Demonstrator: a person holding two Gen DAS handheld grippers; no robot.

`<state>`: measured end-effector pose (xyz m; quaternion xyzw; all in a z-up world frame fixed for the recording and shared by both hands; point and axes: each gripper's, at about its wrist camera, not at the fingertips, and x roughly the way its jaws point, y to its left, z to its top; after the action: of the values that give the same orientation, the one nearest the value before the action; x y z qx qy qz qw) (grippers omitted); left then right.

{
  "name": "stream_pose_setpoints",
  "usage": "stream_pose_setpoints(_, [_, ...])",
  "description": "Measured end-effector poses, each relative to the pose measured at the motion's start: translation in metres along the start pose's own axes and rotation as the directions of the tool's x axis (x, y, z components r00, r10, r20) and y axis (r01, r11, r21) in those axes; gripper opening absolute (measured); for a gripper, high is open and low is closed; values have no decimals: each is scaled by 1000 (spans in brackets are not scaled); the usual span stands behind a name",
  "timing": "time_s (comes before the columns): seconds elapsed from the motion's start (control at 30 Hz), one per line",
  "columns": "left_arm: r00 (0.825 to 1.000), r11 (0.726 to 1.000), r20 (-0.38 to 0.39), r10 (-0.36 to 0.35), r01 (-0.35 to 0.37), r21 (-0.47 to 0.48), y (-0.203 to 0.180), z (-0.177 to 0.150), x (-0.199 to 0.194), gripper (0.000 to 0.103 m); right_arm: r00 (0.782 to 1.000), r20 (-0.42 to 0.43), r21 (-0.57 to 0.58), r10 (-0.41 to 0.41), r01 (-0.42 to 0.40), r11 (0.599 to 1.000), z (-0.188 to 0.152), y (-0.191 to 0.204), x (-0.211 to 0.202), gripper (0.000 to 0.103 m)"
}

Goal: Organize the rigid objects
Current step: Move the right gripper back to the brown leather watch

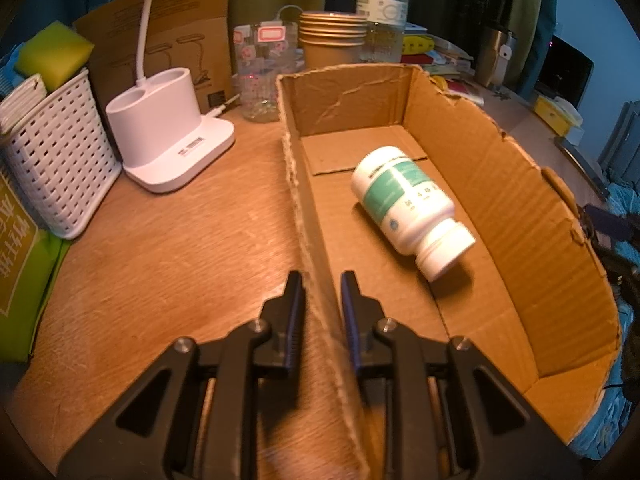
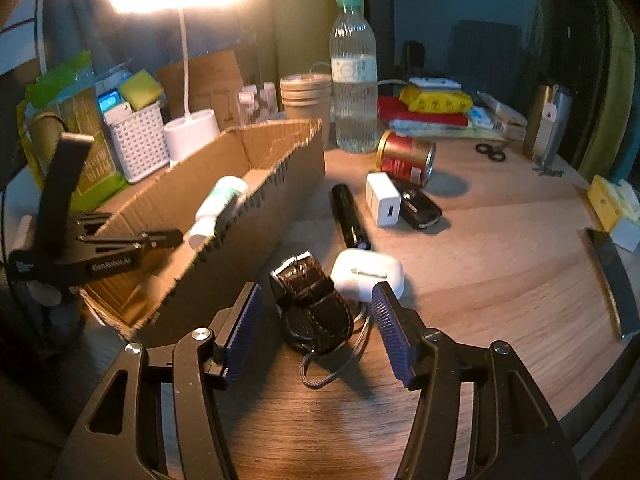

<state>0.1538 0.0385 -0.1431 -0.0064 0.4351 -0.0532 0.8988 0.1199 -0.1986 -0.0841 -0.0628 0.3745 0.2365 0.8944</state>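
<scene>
Left gripper (image 1: pixel 322 280) has its jaws straddling the near long wall of the cardboard box (image 1: pixel 520 216), close on each side of it; looks clamped on the wall, steadying the box. Box sits toward the left side of the tabletop (image 1: pixel 180 240). One pill bottle (image 1: pixel 408 208) lies on its side on the box floor, cap toward the near end.

Right gripper (image 2: pixel 316 300) jaws wide apart, low over the tabletop just right of the box, framing a black watch (image 2: pixel 312 300) with its strap and cord. White earbud case (image 2: pixel 366 272) touches or nearly touches the watch on its far side. Beyond: black flashlight (image 2: pixel 350 216), white charger (image 2: pixel 383 199), car key (image 2: pixel 420 208), red can (image 2: pixel 406 158) on its side, all outside the box.

Risks, as judged: the right jaw may catch the earbud case and push it away or pinch both; the loose cord could snag and drag; the strap is curved, so it may slip; the can could roll if bumped; the thin torn box wall may buckle.
</scene>
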Motion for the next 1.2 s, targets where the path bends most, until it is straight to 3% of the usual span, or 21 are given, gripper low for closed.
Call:
stream_pose_setpoints(0.23, [1000, 1000, 0, 0, 0, 1, 0, 0, 0, 21, 999, -34, -16, 27, -28, 999, -4, 5, 13, 61])
stream_pose_setpoints(0.73, [1000, 1000, 0, 0, 0, 1, 0, 0, 0, 22, 993, -114, -27, 4, -7, 1000, -7, 9, 45, 60])
stream_pose_setpoints(0.8, [1000, 1000, 0, 0, 0, 1, -1, 0, 0, 22, 994, -113, -33, -3, -1, 999, -7, 9, 45, 56])
stream_pose_setpoints(0.87, [1000, 1000, 0, 0, 0, 1, -1, 0, 0, 22, 994, -108, -34, -5, 1, 999, -7, 8, 45, 45])
stream_pose_setpoints(1.2, [1000, 1000, 1, 1, -1, 1, -1, 0, 0, 22, 996, -90, -39, -1, -3, 999, -6, 9, 37, 42])
